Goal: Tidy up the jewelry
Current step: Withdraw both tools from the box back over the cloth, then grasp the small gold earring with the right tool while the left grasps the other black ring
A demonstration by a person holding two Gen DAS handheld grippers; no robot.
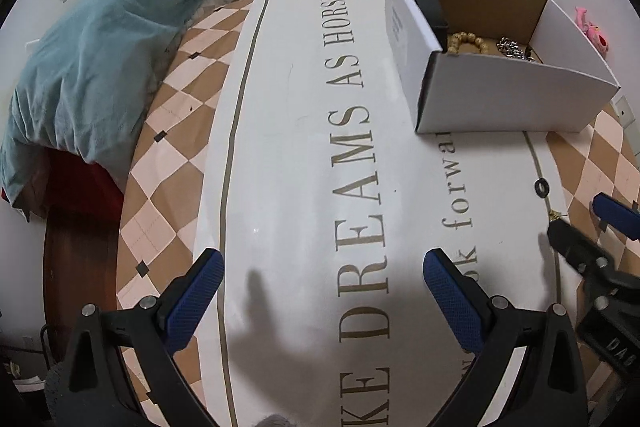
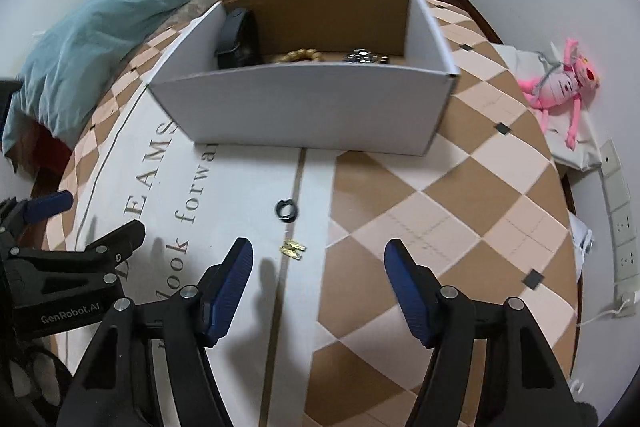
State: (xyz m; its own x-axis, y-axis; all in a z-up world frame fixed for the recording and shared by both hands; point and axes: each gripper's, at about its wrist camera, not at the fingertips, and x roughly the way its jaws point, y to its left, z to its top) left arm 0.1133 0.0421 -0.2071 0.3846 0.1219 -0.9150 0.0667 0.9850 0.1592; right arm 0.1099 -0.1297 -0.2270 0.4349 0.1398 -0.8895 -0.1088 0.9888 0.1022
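Observation:
A white cardboard box (image 2: 304,107) stands on the table and holds a wooden bead bracelet (image 2: 300,55), a silver chain (image 2: 366,57) and a black case (image 2: 236,39). In front of it a black ring (image 2: 286,209) and a small gold piece (image 2: 293,249) lie on the tablecloth. My right gripper (image 2: 318,267) hovers open just behind the gold piece, nothing between its fingers. My left gripper (image 1: 322,267) is open over the printed lettering, empty, left of the box (image 1: 516,99). The black ring (image 1: 541,187) shows at the right in the left wrist view, close to the right gripper (image 1: 588,223).
The round table wears a checkered cloth with a white lettered band (image 1: 320,147). A bed with a teal duvet (image 1: 120,27) lies beyond the table's left edge. A pink plush toy (image 2: 560,83) and wall sockets (image 2: 624,227) are at the right.

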